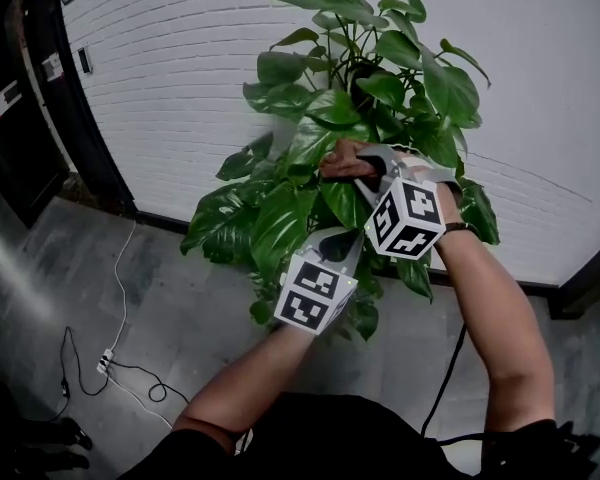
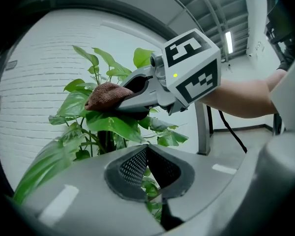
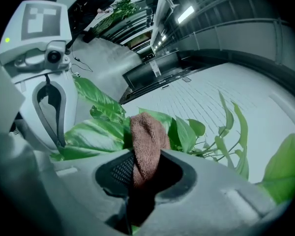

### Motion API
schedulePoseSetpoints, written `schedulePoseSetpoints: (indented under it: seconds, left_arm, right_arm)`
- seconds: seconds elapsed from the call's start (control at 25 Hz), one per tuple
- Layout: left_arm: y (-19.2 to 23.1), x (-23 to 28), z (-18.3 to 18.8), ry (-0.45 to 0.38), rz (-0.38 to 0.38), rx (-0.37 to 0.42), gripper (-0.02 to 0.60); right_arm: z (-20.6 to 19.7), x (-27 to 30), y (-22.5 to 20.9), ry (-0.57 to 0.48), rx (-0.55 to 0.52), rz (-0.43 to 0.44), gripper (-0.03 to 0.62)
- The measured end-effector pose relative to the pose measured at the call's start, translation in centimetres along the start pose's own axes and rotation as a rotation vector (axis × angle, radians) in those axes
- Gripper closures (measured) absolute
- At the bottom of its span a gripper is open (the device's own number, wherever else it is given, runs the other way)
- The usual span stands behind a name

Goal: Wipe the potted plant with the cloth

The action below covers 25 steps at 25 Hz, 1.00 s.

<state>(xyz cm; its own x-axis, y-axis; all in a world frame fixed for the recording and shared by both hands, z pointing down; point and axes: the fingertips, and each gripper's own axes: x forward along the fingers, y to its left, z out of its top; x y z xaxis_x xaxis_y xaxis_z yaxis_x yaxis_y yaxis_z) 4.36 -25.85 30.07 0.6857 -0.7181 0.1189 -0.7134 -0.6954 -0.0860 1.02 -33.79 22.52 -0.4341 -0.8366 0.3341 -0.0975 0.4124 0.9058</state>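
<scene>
The potted plant (image 1: 350,98) has broad green leaves and stands against a white brick wall. My right gripper (image 1: 368,176) is shut on a brown cloth (image 1: 342,160), which it presses on top of a leaf in the middle of the plant. In the right gripper view the cloth (image 3: 146,141) sticks up out of the right gripper (image 3: 146,157). My left gripper (image 1: 340,244) is just below, pointing up. Its jaws meet at the tip of the leaf (image 2: 113,124) that lies under the cloth (image 2: 106,95). The pot is hidden by foliage.
A white brick wall (image 1: 180,78) runs behind the plant. A dark doorway (image 1: 20,118) is at the left. A power strip (image 1: 105,362) with thin cables lies on the grey floor at lower left. A black cable (image 1: 446,383) hangs under my right forearm.
</scene>
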Motion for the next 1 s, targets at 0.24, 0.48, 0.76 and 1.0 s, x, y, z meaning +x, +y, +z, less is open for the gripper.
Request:
schedulePoseSetpoints:
  seconds: [0.24, 0.48, 0.76, 1.0]
  left_arm:
    - [0.1, 0.1, -0.5, 0.017, 0.019, 0.046, 0.565]
    - [-0.5, 0.0, -0.6, 0.019, 0.011, 0.051, 0.565]
    - [-2.3, -0.8, -1.1, 0.024, -0.025, 0.05, 0.565]
    - [-3.3, -1.6, -2.6, 0.044, -0.042, 0.025, 0.565]
  right_arm:
    - [0.2, -1.0, 2.3, 0.008, -0.043, 0.034, 0.526]
    - [0.2, -2.2, 3.9, 0.012, -0.063, 0.048, 0.526]
    - [0.6, -3.1, 5.4, -0.009, -0.049, 0.041, 0.526]
    - [0.4, -3.3, 6.4, -0.027, -0.02, 0.035, 0.526]
